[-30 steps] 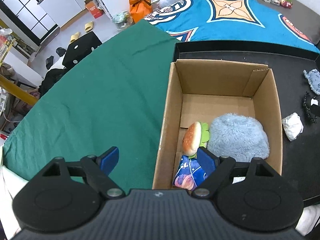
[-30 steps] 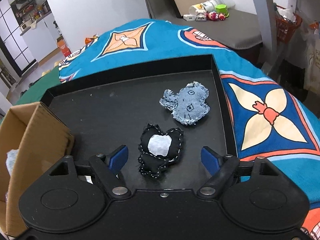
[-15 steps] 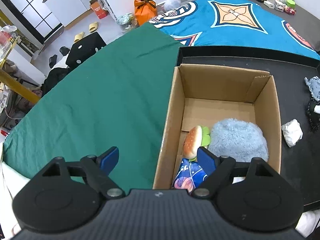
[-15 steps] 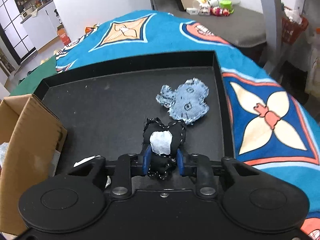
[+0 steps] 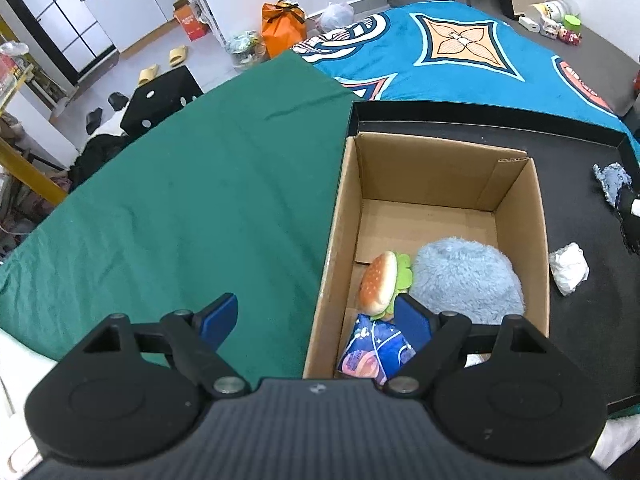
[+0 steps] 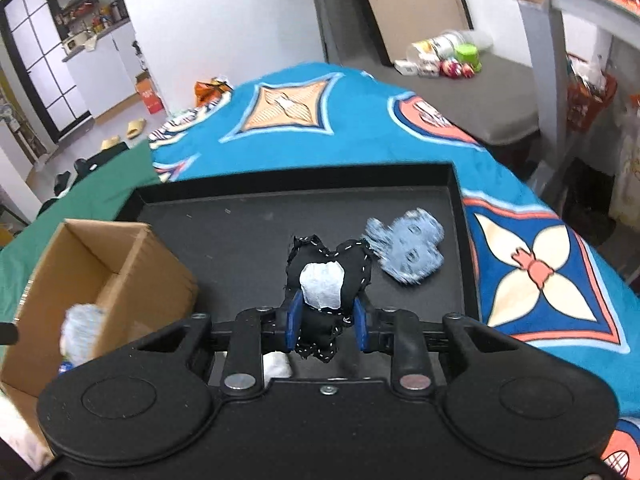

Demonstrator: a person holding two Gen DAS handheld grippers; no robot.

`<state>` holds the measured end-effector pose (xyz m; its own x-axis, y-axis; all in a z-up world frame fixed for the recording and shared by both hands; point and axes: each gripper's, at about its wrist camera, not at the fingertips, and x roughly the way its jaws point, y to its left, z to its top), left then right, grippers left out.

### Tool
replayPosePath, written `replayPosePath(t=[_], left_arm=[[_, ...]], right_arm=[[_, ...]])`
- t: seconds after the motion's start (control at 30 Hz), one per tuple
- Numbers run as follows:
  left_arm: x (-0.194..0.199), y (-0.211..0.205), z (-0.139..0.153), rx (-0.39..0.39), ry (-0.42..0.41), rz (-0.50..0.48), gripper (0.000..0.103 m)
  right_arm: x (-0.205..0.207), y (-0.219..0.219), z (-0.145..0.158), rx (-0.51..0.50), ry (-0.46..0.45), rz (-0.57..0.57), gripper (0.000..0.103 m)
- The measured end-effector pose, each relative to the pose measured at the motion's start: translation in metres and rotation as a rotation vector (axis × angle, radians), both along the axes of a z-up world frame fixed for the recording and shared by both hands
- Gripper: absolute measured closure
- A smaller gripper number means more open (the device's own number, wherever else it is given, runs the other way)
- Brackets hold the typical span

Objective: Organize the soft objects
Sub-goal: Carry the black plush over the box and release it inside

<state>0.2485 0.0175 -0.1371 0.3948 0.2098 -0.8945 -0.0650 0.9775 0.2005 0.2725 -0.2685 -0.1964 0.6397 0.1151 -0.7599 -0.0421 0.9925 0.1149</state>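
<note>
A black tray (image 6: pixel 460 220) carries a cardboard box (image 5: pixel 538 216), denim patch (image 6: pixel 408 250) and crumpled tissue (image 5: pixel 568 268).

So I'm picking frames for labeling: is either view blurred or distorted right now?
Left wrist view: sharp, with fisheye bending at the edges; cardboard box and blue plush are crisp. Right wrist view: motion-smeared, so the denim patch and room behind look streaky, while the black plush clamped in the right tool stays fairly sharp. No strong glare in either.

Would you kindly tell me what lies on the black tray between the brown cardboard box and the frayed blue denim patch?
In the left wrist view, a crumpled white wad lies on the black tray between the brown cardboard box and the frayed blue denim patch.
</note>
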Motion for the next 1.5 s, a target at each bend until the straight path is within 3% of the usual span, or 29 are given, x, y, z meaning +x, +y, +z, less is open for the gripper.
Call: replayPosePath(t=[0.63, 1.13, 1.2, 1.3, 1.4, 1.47, 1.5], left_arm=[[0.002, 0.031, -0.010, -0.145, 0.046, 0.045, 0.019], [0.006, 0.045, -0.022, -0.180, 0.083, 0.055, 0.023], [0.007, 0.046, -0.024, -0.182, 0.089, 0.055, 0.026], [0.009, 0.047, -0.028, -0.185, 0.112, 0.047, 0.039], [0.010, 0.049, -0.033, -0.197, 0.134, 0.046, 0.057], [0.011, 0.051, -0.037, -0.207, 0.157, 0.053, 0.074], [0.012, 0.053, -0.039, -0.219, 0.167, 0.056, 0.077]], right_arm=[[-0.022, 0.074, 0.065, -0.034, -0.087, 0.098, 0.076], [-0.026, 0.125, 0.073, -0.054, -0.102, 0.143, 0.076], [-0.026, 0.131, 0.073, -0.055, -0.102, 0.150, 0.076], [-0.025, 0.140, 0.072, -0.060, -0.101, 0.162, 0.076], [-0.025, 0.147, 0.071, -0.058, -0.099, 0.169, 0.076], [-0.024, 0.151, 0.069, -0.059, -0.094, 0.176, 0.076], [-0.024, 0.153, 0.069, -0.060, -0.092, 0.178, 0.076]])
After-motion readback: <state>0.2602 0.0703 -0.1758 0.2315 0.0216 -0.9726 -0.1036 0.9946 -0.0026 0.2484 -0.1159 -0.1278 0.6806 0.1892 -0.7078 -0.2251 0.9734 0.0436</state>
